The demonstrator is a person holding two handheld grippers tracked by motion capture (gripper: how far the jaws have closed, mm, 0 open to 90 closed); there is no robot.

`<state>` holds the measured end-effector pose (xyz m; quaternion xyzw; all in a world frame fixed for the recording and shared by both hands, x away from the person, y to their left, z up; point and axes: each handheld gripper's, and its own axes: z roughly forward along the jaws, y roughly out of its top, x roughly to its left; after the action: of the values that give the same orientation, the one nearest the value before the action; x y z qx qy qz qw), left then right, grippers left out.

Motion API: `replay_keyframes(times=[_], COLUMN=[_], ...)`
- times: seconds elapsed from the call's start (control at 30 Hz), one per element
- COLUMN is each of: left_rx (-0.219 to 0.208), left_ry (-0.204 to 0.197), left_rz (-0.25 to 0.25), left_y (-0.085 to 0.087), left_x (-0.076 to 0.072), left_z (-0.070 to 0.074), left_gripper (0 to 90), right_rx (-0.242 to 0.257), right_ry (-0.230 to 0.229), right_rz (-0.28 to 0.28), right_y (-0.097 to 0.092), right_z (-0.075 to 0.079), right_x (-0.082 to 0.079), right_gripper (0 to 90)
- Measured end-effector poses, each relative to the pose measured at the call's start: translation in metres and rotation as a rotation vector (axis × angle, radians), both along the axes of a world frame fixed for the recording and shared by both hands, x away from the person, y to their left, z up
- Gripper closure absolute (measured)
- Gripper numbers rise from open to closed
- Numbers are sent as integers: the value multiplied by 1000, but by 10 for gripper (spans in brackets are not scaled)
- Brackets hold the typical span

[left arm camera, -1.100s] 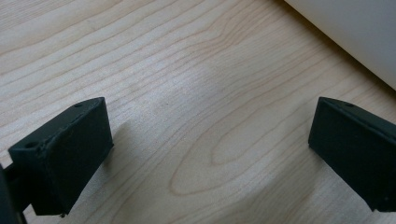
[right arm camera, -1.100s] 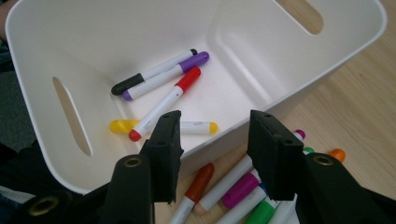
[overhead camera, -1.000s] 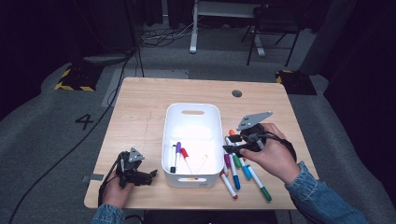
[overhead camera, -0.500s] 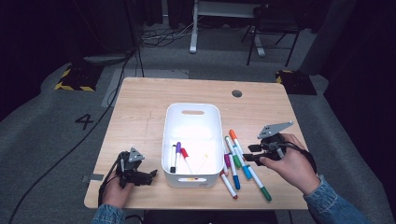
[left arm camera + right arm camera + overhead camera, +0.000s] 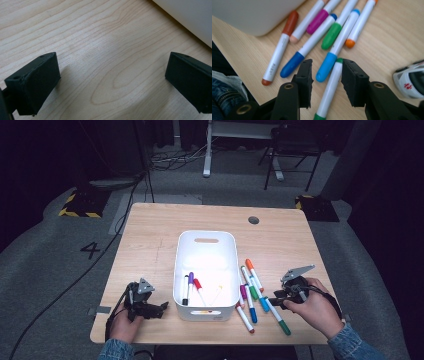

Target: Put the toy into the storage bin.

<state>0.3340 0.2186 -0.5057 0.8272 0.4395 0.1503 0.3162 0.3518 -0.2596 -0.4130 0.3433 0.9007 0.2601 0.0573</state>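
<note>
A grey carpeted floor bearing a black "4" (image 5: 90, 250) is surrounding the light wooden table (image 5: 150, 240). The right gripper (image 5: 326, 75) is straddling the white green-capped marker (image 5: 329, 90), jaws having just been closing, not yet pressing. The left gripper (image 5: 161, 308) is resting wide open beside the white plastic bin (image 5: 205, 310).

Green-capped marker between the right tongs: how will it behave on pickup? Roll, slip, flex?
The green-capped marker looks like a rigid plastic barrel, so probably stiff and light. Round and smooth, it may roll or slip if nudged before the right tongs, which have just been closing, pinch it. The light-blue marker lies close alongside and could get bumped.
</note>
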Motion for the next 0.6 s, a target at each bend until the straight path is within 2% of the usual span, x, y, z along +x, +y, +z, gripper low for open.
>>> replay_keyframes(times=[0.37,0.6], left_rx=[0,0], left_ry=[0,1], left_rz=[1,1], left_y=[0,0], left_x=[0,0], left_z=[0,0], left_gripper=[0,0], right_rx=[-38,-76], right_ry=[87,104], right_rz=[-34,-63], right_y=[-11,-18], right_z=[-35,-47], right_x=[-6,-5], right_gripper=[632,676])
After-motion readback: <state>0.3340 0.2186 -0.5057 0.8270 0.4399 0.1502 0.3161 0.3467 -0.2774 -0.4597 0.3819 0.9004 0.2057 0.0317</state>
